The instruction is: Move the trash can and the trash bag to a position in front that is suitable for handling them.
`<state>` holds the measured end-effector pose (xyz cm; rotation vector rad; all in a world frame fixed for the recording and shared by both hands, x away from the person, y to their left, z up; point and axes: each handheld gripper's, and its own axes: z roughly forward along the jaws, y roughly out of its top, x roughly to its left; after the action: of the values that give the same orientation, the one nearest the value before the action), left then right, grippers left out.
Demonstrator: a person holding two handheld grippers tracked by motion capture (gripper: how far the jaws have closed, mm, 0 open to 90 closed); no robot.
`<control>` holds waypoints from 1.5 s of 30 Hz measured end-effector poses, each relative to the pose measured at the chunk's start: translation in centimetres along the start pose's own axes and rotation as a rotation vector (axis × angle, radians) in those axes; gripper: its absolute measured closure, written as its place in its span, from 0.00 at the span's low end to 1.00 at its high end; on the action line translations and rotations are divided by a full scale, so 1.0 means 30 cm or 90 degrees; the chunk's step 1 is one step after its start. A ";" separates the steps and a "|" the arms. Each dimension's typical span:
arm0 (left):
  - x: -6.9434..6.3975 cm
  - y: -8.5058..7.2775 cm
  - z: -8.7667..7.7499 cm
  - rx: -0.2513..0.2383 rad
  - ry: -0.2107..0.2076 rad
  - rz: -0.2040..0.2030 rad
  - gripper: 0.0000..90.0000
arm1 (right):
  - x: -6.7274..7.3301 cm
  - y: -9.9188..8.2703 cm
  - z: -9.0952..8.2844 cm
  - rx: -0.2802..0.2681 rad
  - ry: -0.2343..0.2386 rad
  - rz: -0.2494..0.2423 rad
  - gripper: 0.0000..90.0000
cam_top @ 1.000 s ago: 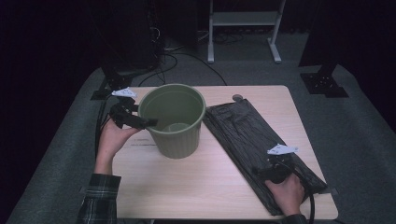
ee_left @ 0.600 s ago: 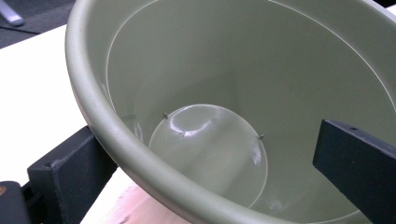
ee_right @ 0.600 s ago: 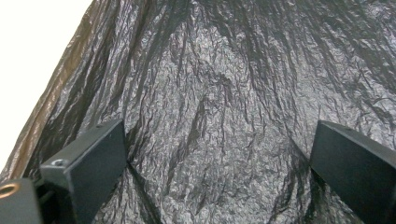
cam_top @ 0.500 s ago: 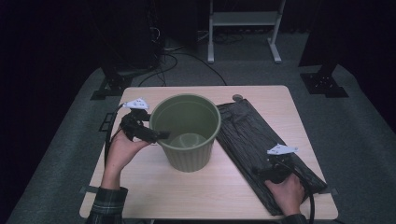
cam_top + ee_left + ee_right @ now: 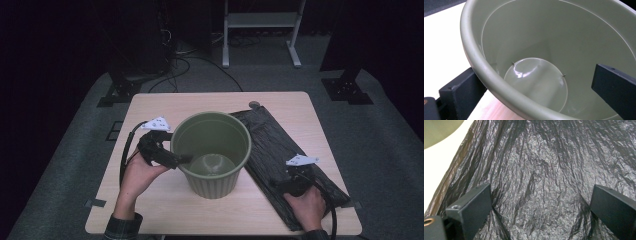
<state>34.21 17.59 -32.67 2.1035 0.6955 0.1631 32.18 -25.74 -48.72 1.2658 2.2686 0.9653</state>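
While the green bucket [image 5: 214, 152] stands upright near the middle of the counter [image 5: 150, 107], the left gripper [image 5: 176, 161] straddles its near-left rim. In the left gripper view, one of its fingers [image 5: 461, 96] sits outside the wall and the other inside, spread, with the rim between them but not visibly pinched. The black plastic bag [image 5: 280, 160] lies flat just right of the bucket. The right gripper [image 5: 280, 186] rests over the bag's near end, fingers [image 5: 472, 206] spread wide above the crinkled film.

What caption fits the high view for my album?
Left gripper straddles the green bin's rim; right gripper rests on a black bag.
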 end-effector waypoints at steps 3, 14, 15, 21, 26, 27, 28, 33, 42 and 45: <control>-0.010 0.000 0.001 0.002 0.000 0.002 0.00 | 0.001 0.000 0.000 0.000 -0.001 0.000 0.03; 0.007 0.032 -0.029 -0.002 0.028 0.009 0.00 | 0.006 -0.002 -0.002 0.000 -0.007 0.006 0.03; 0.008 0.036 -0.034 -0.004 0.030 0.012 0.00 | 0.006 -0.002 -0.002 0.000 -0.007 0.006 0.03; 0.010 0.050 -0.084 -0.017 0.052 0.017 0.00 | 0.003 -0.002 -0.002 0.002 -0.007 0.006 0.02; 0.002 0.016 -0.143 -0.037 0.063 0.006 0.00 | 0.002 -0.002 -0.001 0.003 -0.006 0.004 0.01; -0.003 0.006 -0.156 -0.040 0.064 0.005 0.00 | 0.002 -0.001 -0.001 0.003 -0.006 0.004 0.01; -0.010 -0.007 -0.172 -0.042 0.067 0.003 0.00 | 0.002 -0.002 -0.001 0.003 -0.006 0.004 0.01; -0.040 -0.075 -0.224 -0.052 0.084 -0.004 0.00 | 0.002 -0.002 -0.001 0.003 -0.006 0.004 0.01; -0.069 -0.193 -0.206 -0.056 0.101 0.006 0.00 | 0.002 -0.002 -0.001 0.002 -0.006 0.005 0.01; -0.069 -0.216 -0.191 -0.060 0.105 0.017 0.00 | 0.002 -0.002 -0.001 0.002 -0.006 0.004 0.01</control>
<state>27.71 23.49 -34.10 2.0260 0.7421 0.3806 32.11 -25.73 -48.73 1.2780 2.2614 0.9561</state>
